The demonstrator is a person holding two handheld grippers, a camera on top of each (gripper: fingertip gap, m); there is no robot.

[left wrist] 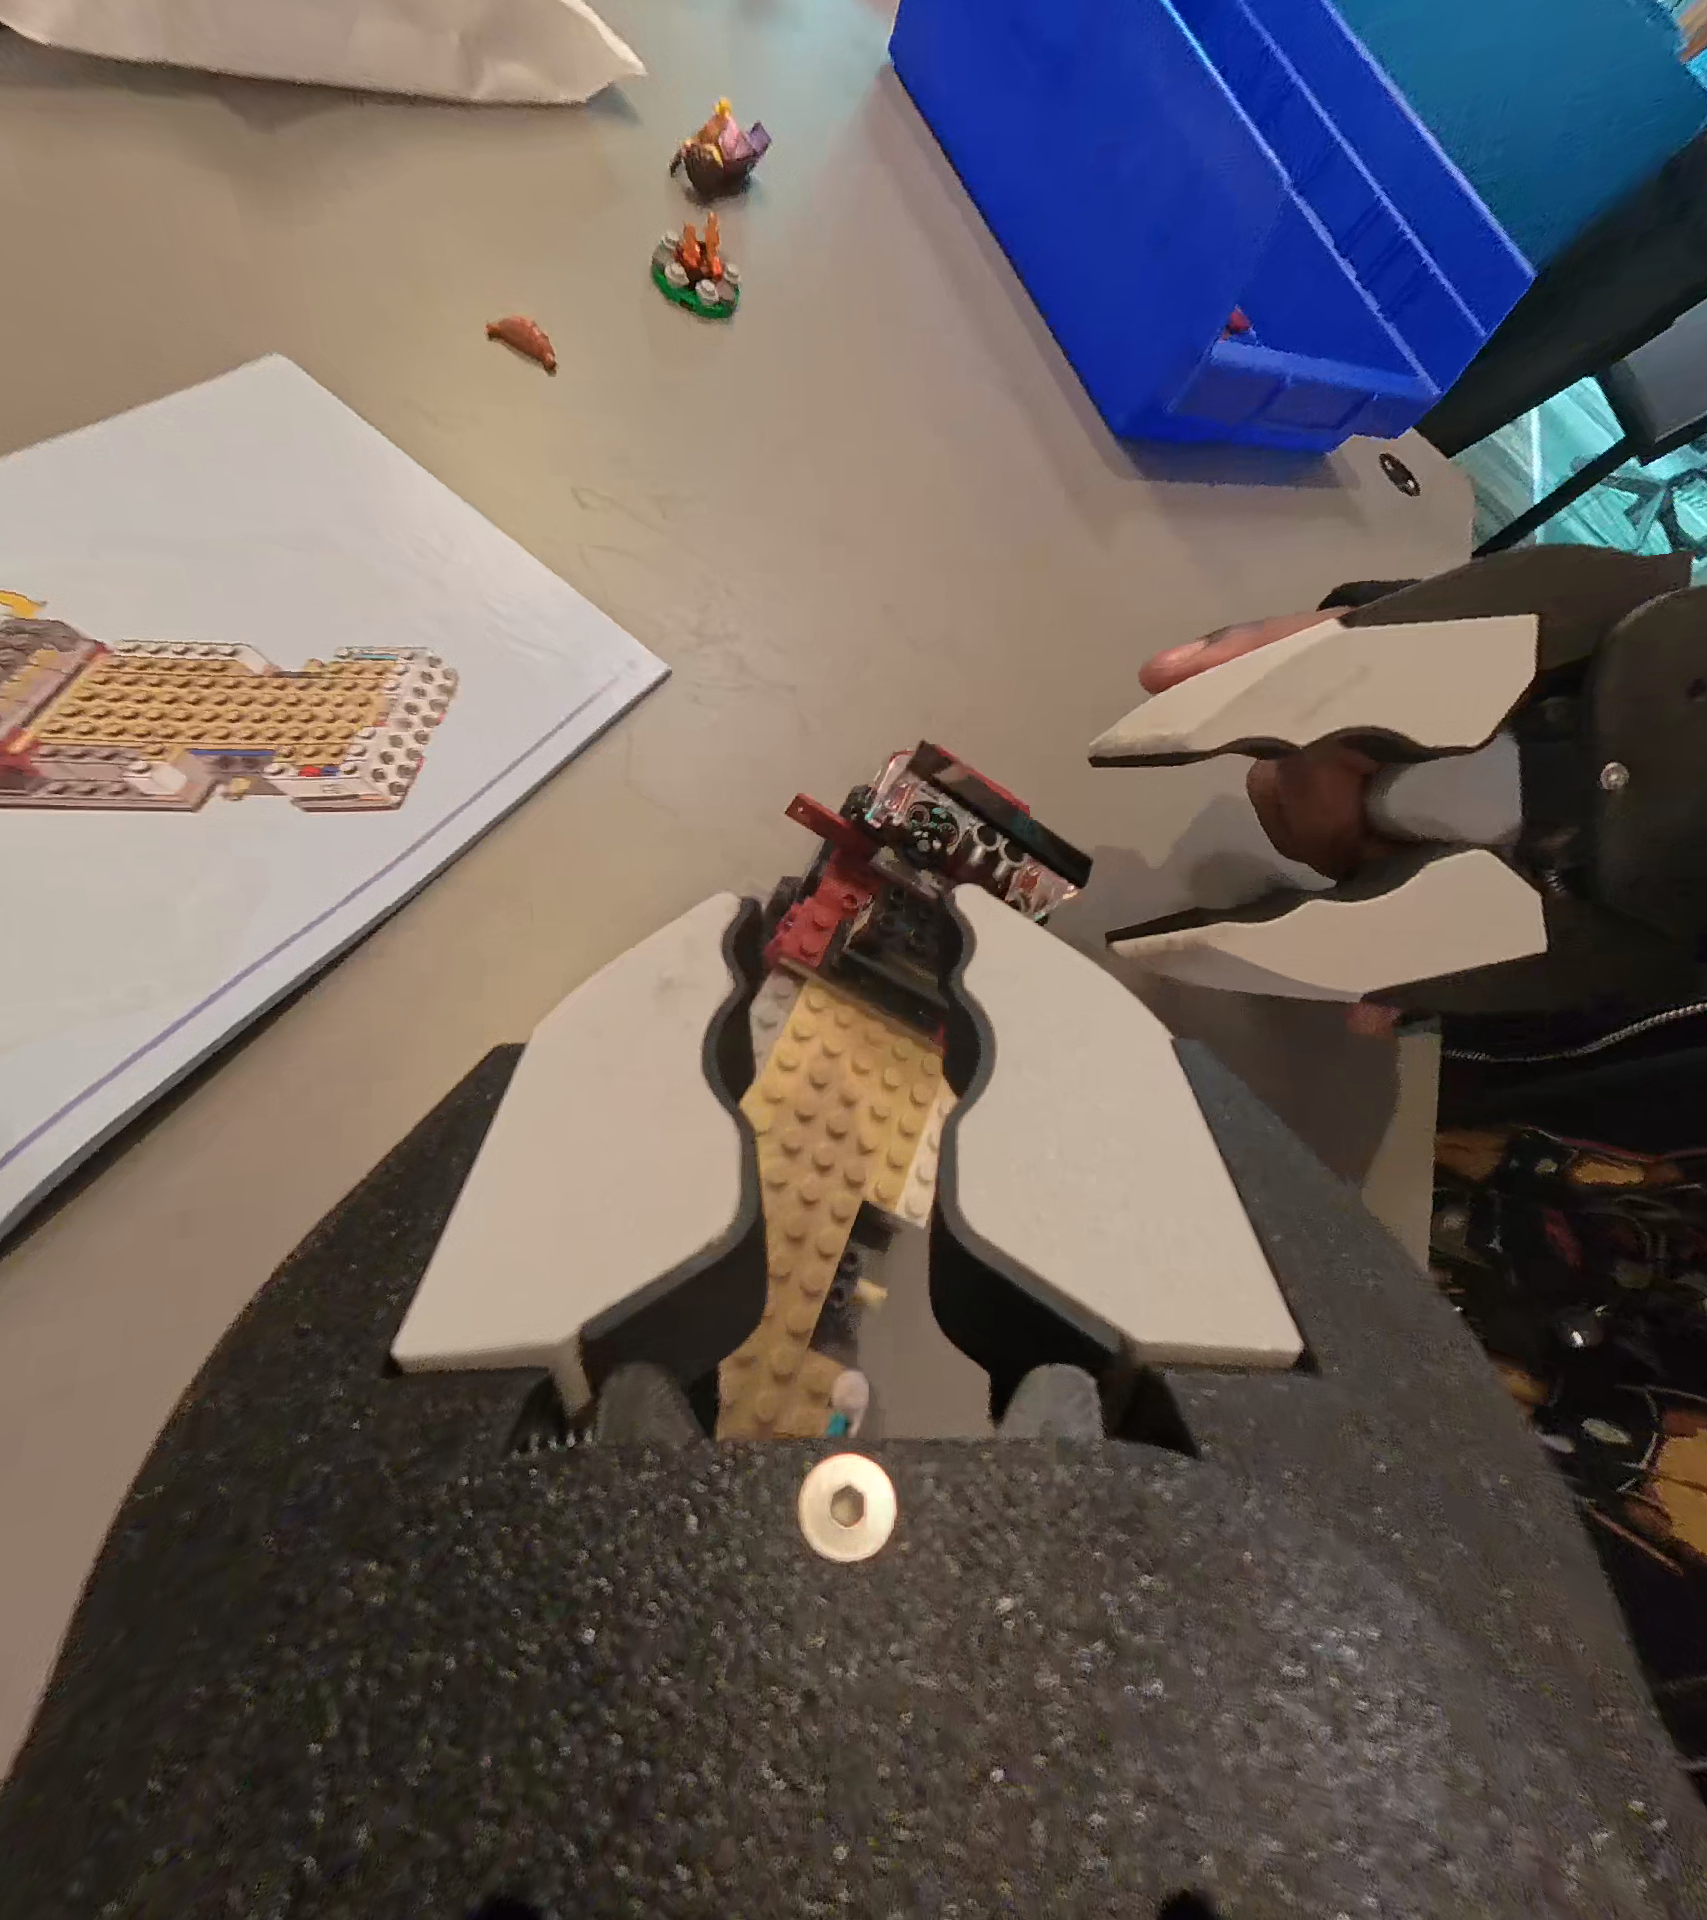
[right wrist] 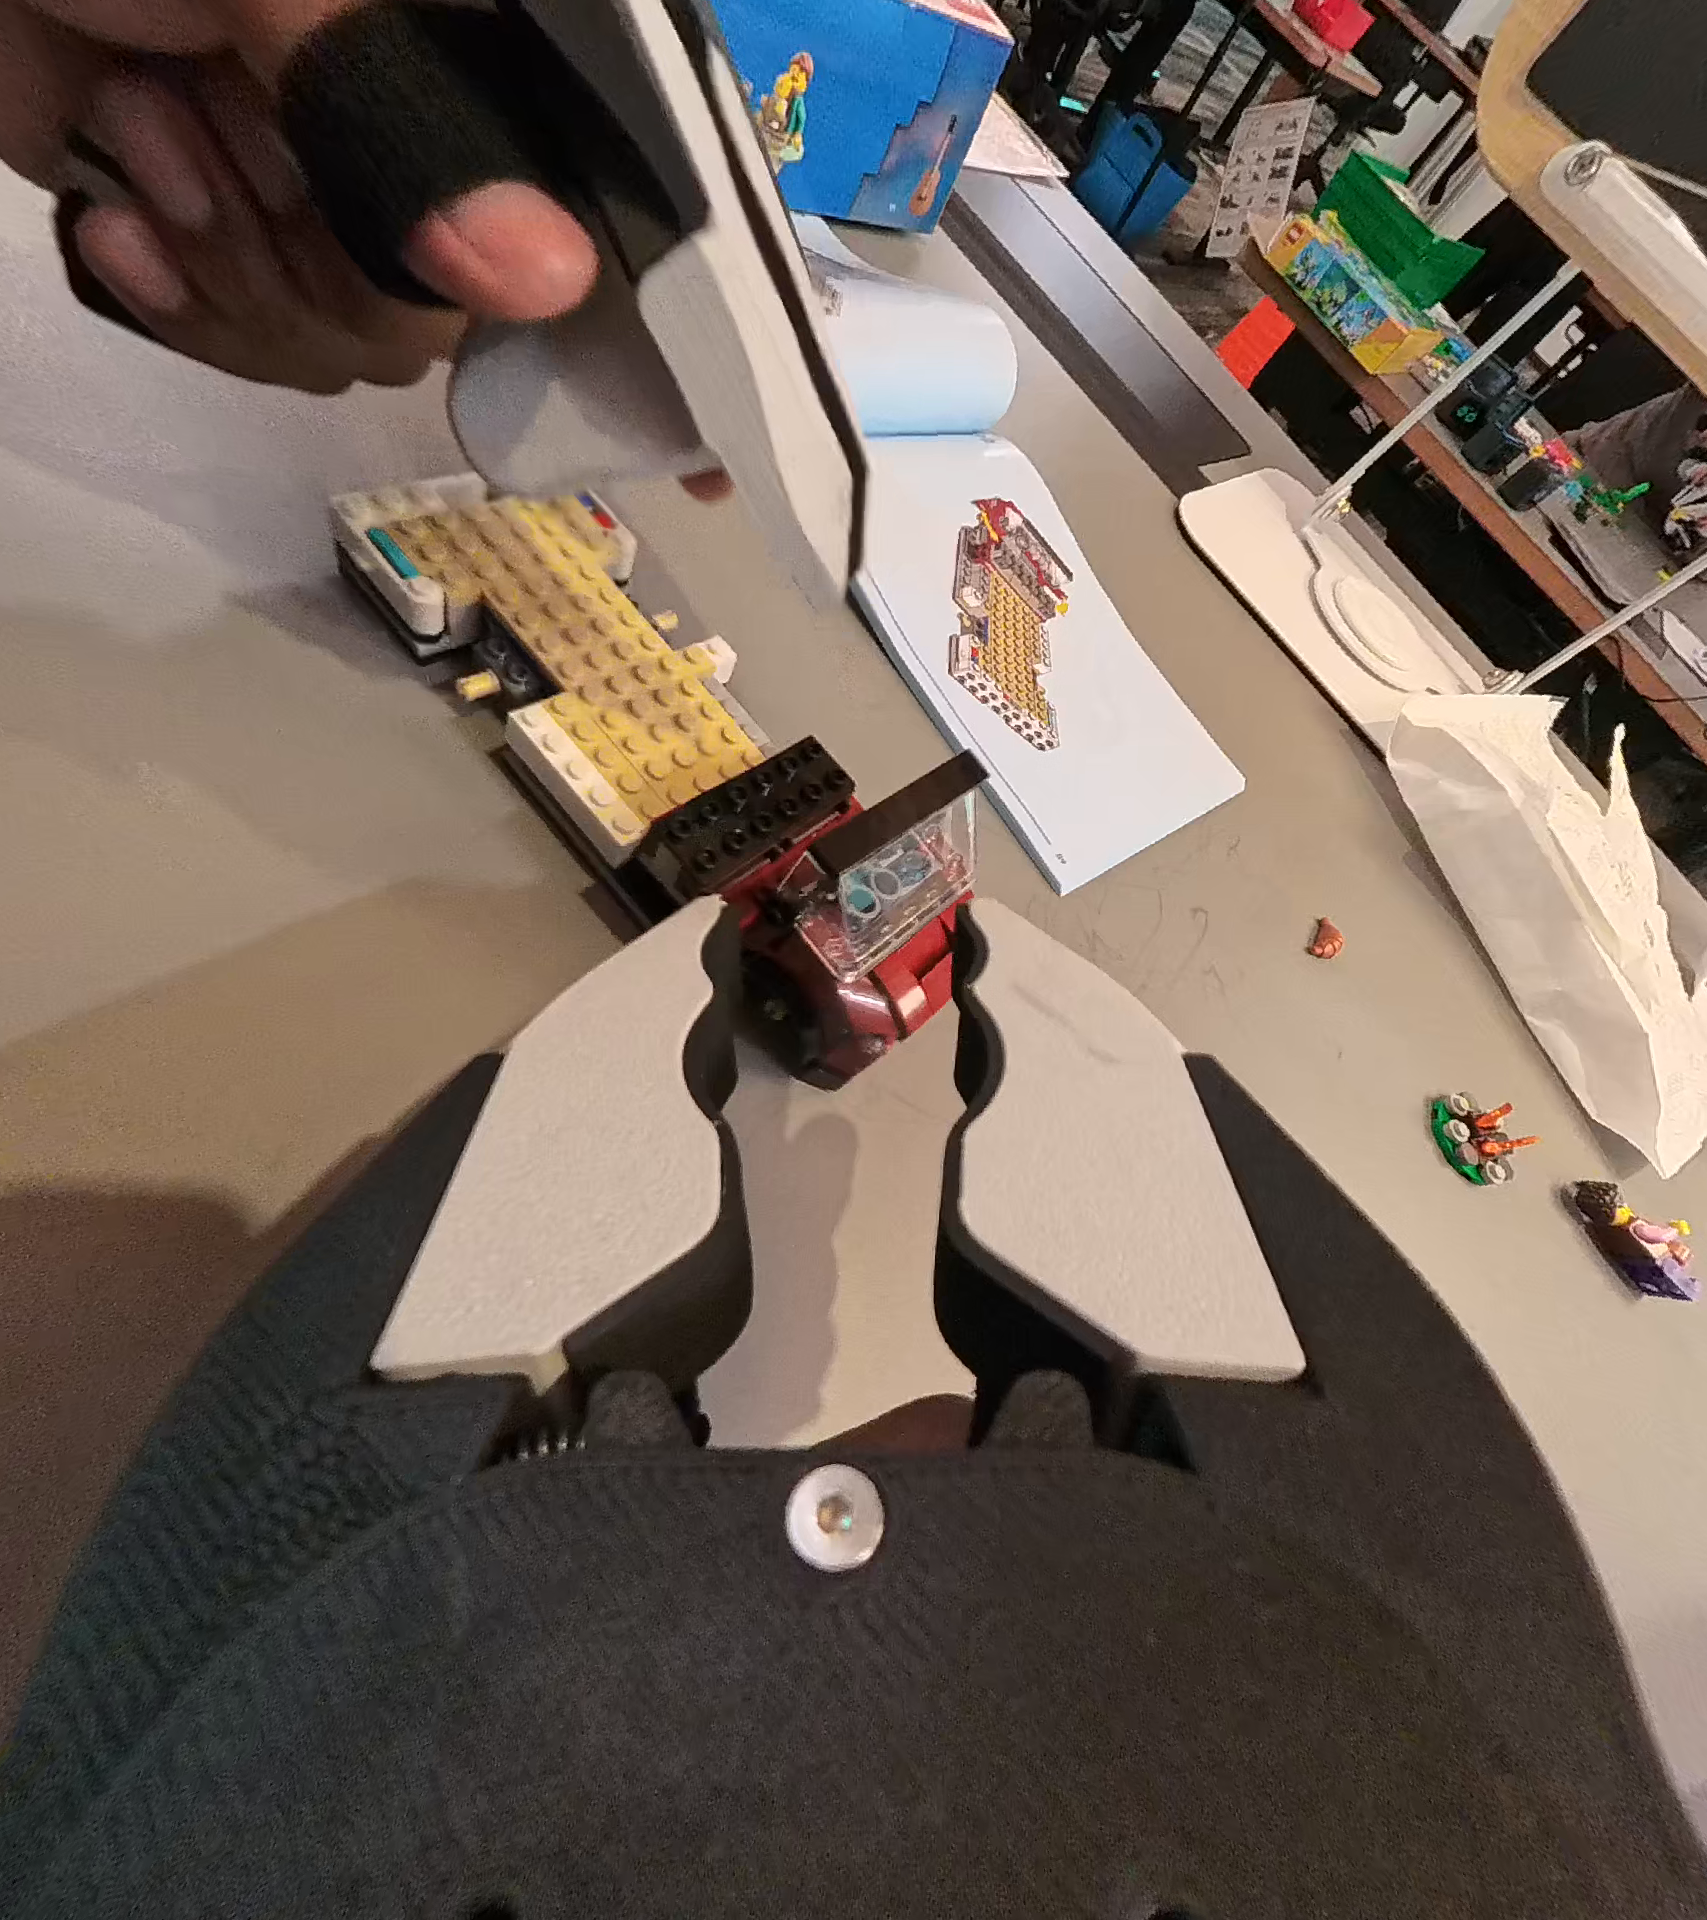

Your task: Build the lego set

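A long brick model with a tan studded deck (left wrist: 849, 1101), a dark red nose and a clear windshield (left wrist: 974, 831) lies on the grey table (left wrist: 828, 520). My left gripper (left wrist: 849, 899) hovers over it, looking along the deck. Its jaws are open and the model shows between the fingers, with a dark gap at the left pad. My right gripper (left wrist: 1103, 847) is open and empty, its tips just short of the windshield end. In the right wrist view the red nose (right wrist: 859, 997) sits in front of my right gripper (right wrist: 844, 914). The left gripper's finger (right wrist: 787, 416) hangs above the deck (right wrist: 610, 665).
An open instruction booklet (left wrist: 205, 779) lies to the left. A blue bin (left wrist: 1244, 208) stands at the back right. A small campfire build (left wrist: 698, 275), a minifigure (left wrist: 724, 151) and a brown piece (left wrist: 522, 338) lie beyond. A white paper bag (right wrist: 1555, 883) lies near the table's edge.
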